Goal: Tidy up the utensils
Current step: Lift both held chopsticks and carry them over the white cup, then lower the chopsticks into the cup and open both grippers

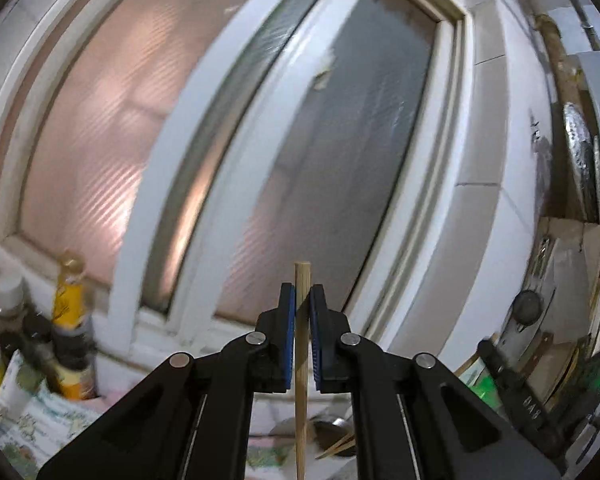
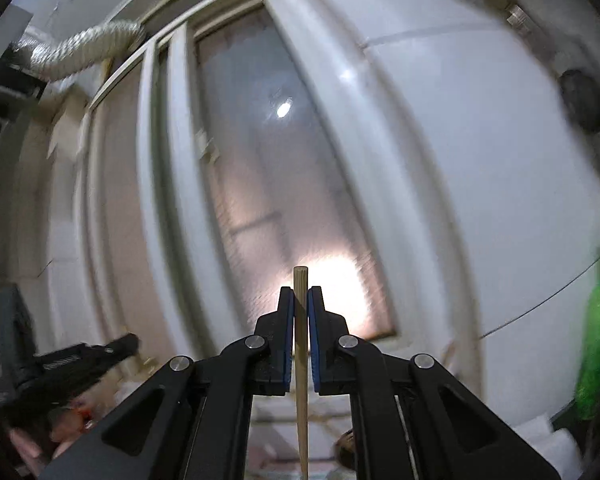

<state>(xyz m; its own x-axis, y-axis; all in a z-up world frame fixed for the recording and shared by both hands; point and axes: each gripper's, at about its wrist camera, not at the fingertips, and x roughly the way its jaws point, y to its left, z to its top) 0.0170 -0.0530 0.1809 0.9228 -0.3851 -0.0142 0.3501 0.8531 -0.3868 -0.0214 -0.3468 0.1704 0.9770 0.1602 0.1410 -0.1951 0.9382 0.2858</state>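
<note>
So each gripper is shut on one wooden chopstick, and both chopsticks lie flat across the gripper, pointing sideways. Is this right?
Not fully. Each gripper is shut on one chopstick, but neither lies sideways: the left gripper holds its chopstick standing upright between the pads, as the left wrist view shows, and the right gripper holds its chopstick likewise in the right wrist view.

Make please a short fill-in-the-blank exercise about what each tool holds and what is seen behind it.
1. The left tool is shut on a wooden ____.
2. The chopstick in the right tool stands between two ____ pads.
3. Behind both tools is a frosted ____ with a white frame.
4. At the top left of the right wrist view hangs a ribbed ____.

Missing words: chopstick; blue; window; duct
</note>
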